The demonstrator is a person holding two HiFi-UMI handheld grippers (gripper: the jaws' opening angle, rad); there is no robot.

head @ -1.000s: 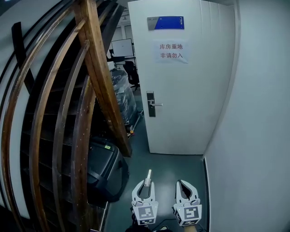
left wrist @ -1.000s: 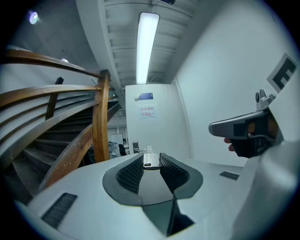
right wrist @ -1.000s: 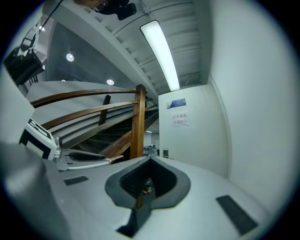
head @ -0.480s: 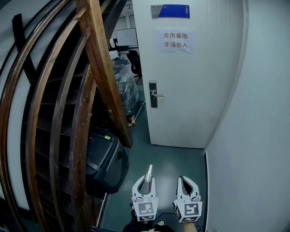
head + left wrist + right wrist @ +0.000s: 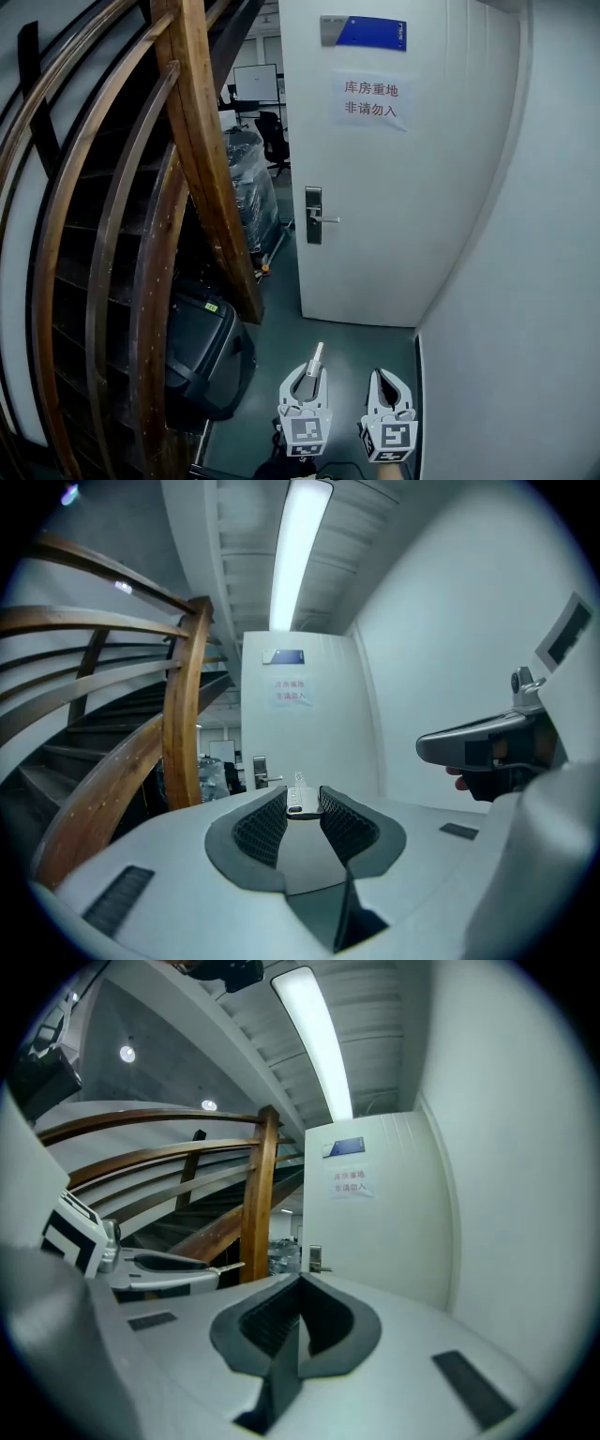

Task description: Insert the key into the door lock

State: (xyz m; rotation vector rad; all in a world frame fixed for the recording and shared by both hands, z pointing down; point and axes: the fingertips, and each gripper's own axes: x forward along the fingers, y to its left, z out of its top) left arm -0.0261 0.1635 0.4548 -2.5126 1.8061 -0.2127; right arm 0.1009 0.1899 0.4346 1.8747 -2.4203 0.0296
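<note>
Silver key (image 5: pixel 317 354) pinched in left tongs (image 5: pixel 313 371), right tongs (image 5: pixel 379 376) pressed together empty, both well short of the door lock (image 5: pixel 312 215).

White paper notice (image 5: pixel 372 99) taped on the door (image 5: pixel 394 216), upper half, two lines of dark Chinese print: 库房重地 over 非请勿入. Above it on the same door I note a blue and grey plate (image 5: pixel 364 32), its small print too fine to read; a small yellowish label (image 5: pixel 210 307) on the black case (image 5: pixel 202 356) is also unreadable. Black-and-white square markers, no letters, on the cube (image 5: pixel 306 432) of my left gripper (image 5: pixel 314 368) and on that (image 5: pixel 395 437) of my right gripper (image 5: pixel 379 375)
</note>
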